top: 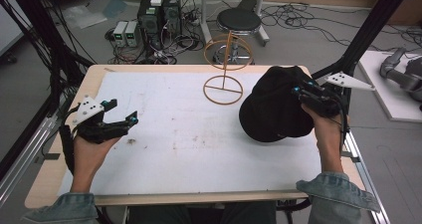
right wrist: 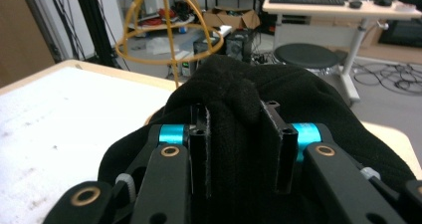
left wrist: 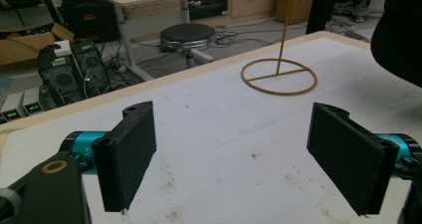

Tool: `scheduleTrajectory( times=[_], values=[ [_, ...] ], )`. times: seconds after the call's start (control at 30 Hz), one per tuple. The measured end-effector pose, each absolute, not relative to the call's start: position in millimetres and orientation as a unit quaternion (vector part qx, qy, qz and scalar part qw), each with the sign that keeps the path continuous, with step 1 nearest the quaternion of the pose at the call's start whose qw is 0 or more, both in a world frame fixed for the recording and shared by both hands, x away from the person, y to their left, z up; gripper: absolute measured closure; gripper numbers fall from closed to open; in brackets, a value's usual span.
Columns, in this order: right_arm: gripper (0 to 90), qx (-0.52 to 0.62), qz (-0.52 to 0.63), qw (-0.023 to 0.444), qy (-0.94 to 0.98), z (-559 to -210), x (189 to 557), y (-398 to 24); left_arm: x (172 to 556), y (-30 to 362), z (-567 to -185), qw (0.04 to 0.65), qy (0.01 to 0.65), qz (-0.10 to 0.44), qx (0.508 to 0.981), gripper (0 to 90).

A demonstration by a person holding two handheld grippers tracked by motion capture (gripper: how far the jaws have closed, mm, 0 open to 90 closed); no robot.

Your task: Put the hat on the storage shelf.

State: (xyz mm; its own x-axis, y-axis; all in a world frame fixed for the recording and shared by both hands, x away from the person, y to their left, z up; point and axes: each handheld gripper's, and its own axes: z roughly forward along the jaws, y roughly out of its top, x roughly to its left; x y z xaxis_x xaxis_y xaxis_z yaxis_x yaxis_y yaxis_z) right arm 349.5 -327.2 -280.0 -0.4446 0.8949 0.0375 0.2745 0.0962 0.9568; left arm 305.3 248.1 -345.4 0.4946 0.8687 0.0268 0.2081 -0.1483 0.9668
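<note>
Two grippers were at work over the bench (top: 164,169), but just one carried anything. The right gripper (right wrist: 241,149) had its jaws clamped on a pinched fold of a black knit hat (top: 273,107), which bulged up between the pads and draped around and below them. In the high view that hat hung at the right side of the bench, just beside the yellow wire stand (top: 223,64) whose ring base sat near the far edge; holding it by a fold of the crown probably let the opening hang free to go over the stand's domed top. The left gripper (left wrist: 234,149) hovered well apart at the left side of the bench, jaws wide and empty above the white surface, seemingly kept clear until needed.
</note>
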Motion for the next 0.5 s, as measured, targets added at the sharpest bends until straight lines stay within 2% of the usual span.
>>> scheduleTrajectory(
  times=[0.5],
  values=[
    [70.3,0.394,0.535,0.31,0.68,-242,358,-305,303,250,-343,0.525,0.391,0.317,0.686,19.8]
  ],
)
